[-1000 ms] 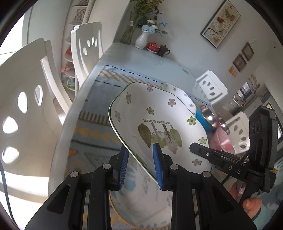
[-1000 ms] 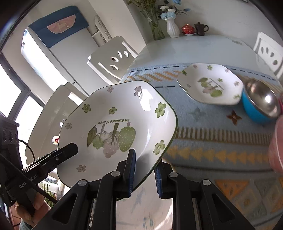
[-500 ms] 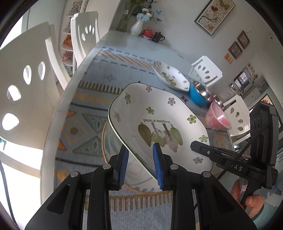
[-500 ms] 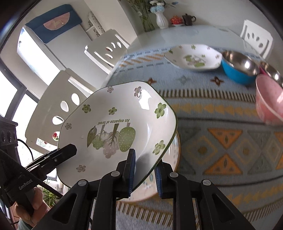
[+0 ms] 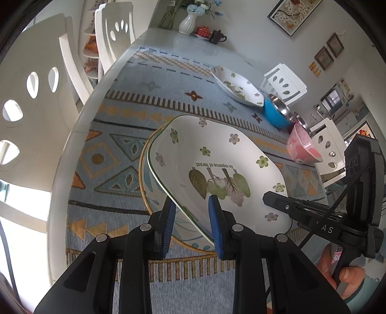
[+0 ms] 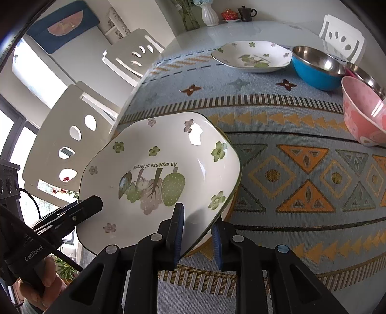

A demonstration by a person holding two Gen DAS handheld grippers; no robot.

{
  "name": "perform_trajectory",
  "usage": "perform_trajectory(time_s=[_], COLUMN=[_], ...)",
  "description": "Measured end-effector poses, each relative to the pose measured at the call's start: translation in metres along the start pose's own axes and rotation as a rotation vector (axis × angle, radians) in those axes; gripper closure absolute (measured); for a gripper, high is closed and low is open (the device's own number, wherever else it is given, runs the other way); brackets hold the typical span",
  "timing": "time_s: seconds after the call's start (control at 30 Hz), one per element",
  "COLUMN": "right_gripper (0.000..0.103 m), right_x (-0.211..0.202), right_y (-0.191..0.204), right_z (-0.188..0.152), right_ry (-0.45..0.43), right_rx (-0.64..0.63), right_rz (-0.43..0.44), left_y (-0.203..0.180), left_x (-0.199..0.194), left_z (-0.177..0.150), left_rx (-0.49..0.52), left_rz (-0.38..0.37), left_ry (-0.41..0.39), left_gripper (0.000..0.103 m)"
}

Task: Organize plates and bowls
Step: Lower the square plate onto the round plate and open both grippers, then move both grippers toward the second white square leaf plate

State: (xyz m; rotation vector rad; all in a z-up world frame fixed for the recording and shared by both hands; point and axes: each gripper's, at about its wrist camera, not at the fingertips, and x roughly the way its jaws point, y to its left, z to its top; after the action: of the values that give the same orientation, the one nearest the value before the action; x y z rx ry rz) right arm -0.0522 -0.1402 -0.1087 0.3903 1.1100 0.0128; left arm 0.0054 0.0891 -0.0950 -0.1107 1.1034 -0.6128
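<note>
A white floral plate (image 5: 217, 166) (image 6: 159, 178) with a green rim is held by both grippers. My left gripper (image 5: 191, 224) is shut on its near-left rim; my right gripper (image 6: 196, 231) is shut on its near-right rim. The plate hangs low over a round gold-rimmed plate (image 5: 147, 193) that lies on the patterned blue cloth (image 5: 115, 169). I cannot tell whether the two plates touch. A second floral plate (image 5: 237, 88) (image 6: 253, 56) lies farther back. Beside it stand a blue steel-lined bowl (image 5: 277, 113) (image 6: 316, 68) and a pink bowl (image 5: 304, 147) (image 6: 364, 113).
White chairs (image 5: 31, 101) stand along the table's left side and one (image 5: 284, 82) at the far right. A white vase with flowers (image 5: 189, 20), a red pot and a dark teapot (image 5: 217, 37) stand at the table's far end. Another steel bowl (image 6: 366, 77) sits behind the pink one.
Both grippers have drawn the floral plate back toward the near table edge and lowered it over the gold-rimmed plate. The grip on it is unchanged.
</note>
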Motion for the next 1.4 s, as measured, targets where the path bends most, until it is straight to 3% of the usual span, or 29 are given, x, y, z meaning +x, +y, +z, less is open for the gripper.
perform_trajectory(time_s=[0.23,0.43,0.77,1.07,1.17,1.33,1.37,1.4], right_gripper=[0.082,0.082,0.082,0.082,0.082,0.082,0.079,0.066], right_x=[0.003,0.008,-0.016,-0.061,-0.084,-0.104,-0.108,-0.111], right_y=[0.002,0.002,-0.001,-0.009,-0.016,-0.024,-0.025,-0.027], right_z=[0.001,-0.002,0.012,0.034,0.044,0.070,0.076,0.083], right_ry=[-0.006,0.026,0.000,-0.120,-0.210,-0.269,-0.279,-0.292], right_rx=[-0.013,-0.013,0.007,0.030,0.053,0.043,0.042,0.047], right_rz=[-0.019,-0.047,-0.036,-0.083,-0.126,-0.152,-0.166,-0.182], left_y=[0.007,0.012,0.014,-0.020,-0.035,-0.059,-0.063,-0.068], left_x=[0.004,0.005,-0.036,-0.070,-0.076,-0.079,-0.078,-0.076], left_z=[-0.002,0.001,0.016,0.053,0.066,0.100,0.106,0.115], left_rx=[-0.025,-0.044,-0.059,-0.001,0.032,0.096,0.108,0.125], left_rz=[0.002,0.049,0.058,-0.006,-0.019,-0.051,-0.050,-0.048], left_ry=[0.013,0.038,-0.053,-0.155,-0.179,-0.186,-0.187,-0.194], left_gripper=[0.080,0.080,0.079,0.077,0.071,0.062,0.059,0.052])
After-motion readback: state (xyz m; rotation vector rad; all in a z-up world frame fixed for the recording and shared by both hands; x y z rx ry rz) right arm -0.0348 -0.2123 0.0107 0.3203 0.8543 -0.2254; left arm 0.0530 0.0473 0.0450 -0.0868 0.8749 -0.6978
